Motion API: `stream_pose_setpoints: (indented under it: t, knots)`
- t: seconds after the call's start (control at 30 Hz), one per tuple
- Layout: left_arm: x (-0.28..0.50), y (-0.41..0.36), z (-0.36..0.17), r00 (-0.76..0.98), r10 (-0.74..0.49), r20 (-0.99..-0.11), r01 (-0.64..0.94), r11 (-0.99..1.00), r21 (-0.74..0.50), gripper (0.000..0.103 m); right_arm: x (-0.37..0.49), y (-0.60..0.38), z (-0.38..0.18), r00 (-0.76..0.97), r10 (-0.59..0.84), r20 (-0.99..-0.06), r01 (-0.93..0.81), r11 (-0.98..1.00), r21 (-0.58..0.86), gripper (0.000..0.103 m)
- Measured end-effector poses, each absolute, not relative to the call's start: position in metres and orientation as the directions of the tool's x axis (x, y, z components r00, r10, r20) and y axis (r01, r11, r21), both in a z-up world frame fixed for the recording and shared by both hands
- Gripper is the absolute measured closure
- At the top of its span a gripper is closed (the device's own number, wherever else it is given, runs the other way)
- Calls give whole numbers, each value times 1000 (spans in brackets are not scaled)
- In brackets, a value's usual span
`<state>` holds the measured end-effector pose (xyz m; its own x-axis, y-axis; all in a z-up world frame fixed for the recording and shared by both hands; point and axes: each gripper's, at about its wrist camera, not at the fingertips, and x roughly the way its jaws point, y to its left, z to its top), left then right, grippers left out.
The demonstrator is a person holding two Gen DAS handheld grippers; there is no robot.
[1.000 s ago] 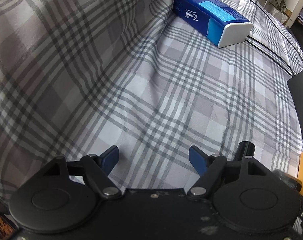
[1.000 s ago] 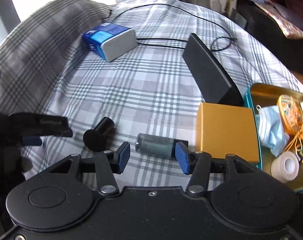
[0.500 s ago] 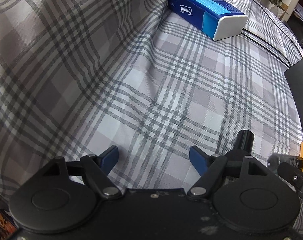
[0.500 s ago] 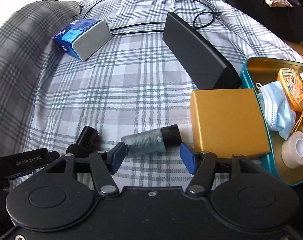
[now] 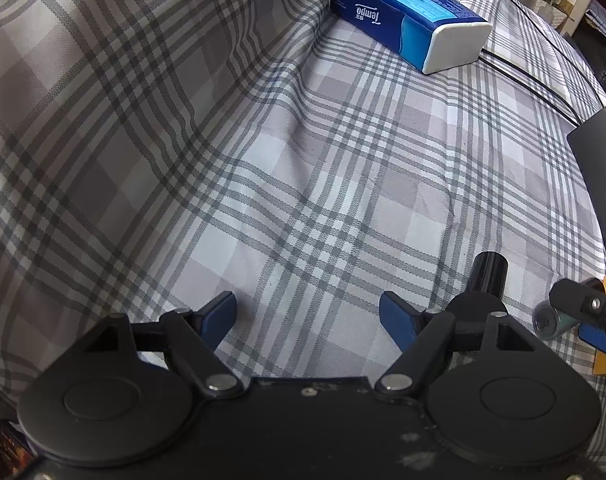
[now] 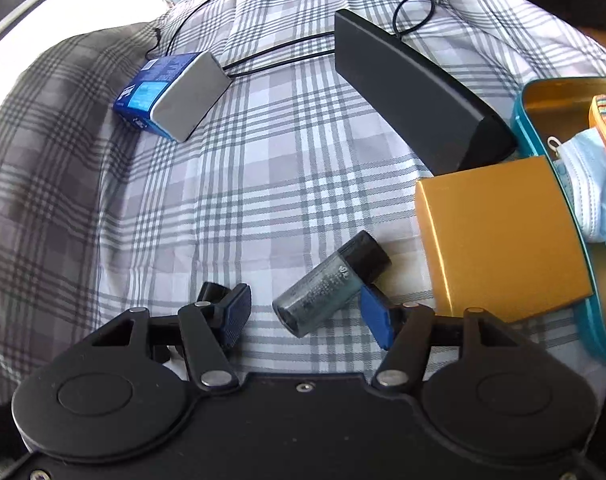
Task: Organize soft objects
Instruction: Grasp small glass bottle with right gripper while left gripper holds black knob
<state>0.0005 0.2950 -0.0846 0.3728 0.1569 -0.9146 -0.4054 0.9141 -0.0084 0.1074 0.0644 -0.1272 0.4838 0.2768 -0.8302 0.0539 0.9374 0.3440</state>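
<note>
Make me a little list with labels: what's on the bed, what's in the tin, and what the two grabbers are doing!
bed: plaid sheet
on bed: tissue pack, black bar, gold lid, small bottle, black cap
tin: face mask inside
right gripper: open, bottle between its fingers, lying on the sheet
left gripper: open, empty

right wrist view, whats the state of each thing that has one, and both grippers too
right gripper: open, jaws just opened wider, grey bottle between them, not pinched
left gripper: open, nothing between its fingers
grey bottle: lying on its side, black cap on
teal tin: open, lid off
gold lid: off, flat beside the tin
face mask: crumpled in the tin
tissue pack: lying flat, looks sealed
</note>
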Motion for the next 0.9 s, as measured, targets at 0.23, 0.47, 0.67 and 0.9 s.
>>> stream_pose_setpoints:
  t: [0.23, 0.47, 0.67, 0.9]
  knots:
    - [0, 294, -83, 377, 162, -912, -392, 920, 1, 26, 114, 70, -135, 475, 230, -849, 57, 955, 291, 51]
    - [2, 289, -78, 382, 138, -914, -386, 922, -22, 25, 109, 79, -133, 484, 167, -859, -23, 984, 178, 69]
    - [10, 269, -70, 404, 102, -909, -350, 935, -50, 22, 97, 81, -131, 455, 128, -881, -64, 992, 111, 69]
    - [22, 254, -65, 417, 89, -904, -322, 945, -56, 21, 75, 71, -132, 430, 108, -896, -75, 994, 84, 71]
